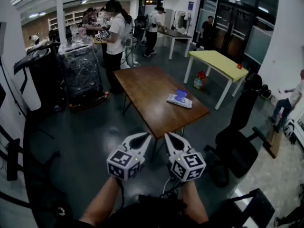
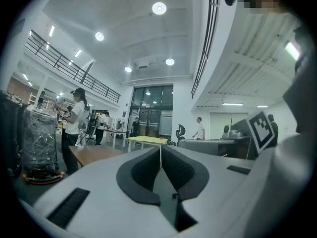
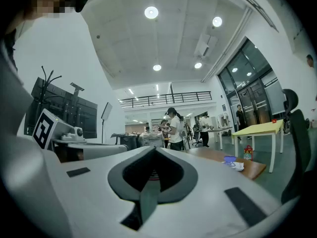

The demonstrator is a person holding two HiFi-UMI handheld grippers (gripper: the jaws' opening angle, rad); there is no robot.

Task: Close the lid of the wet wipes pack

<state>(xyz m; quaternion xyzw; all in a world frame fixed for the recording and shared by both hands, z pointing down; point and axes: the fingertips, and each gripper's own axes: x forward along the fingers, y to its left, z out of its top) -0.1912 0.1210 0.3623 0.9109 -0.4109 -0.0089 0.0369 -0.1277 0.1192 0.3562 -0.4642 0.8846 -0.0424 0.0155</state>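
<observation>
Pack of wet wipes (image 1: 179, 100) lies well ahead, nearer right gripper (image 1: 170, 137) than left gripper (image 1: 142, 137). Both are clenched, empty.

Wet wipes pack (image 1: 179, 100): white, blue lid (image 1: 181, 94) open, on brown table (image 1: 142, 87) nr rt edge.

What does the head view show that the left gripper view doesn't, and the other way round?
Only the head view shows the wipes pack, which lies near the right edge of the brown table. Only the left gripper view shows the left gripper up close, its jaws pressed together with nothing between them. Both views show the brown table, the yellow table behind it, and the person in a white shirt standing at the brown table's far end.
</observation>
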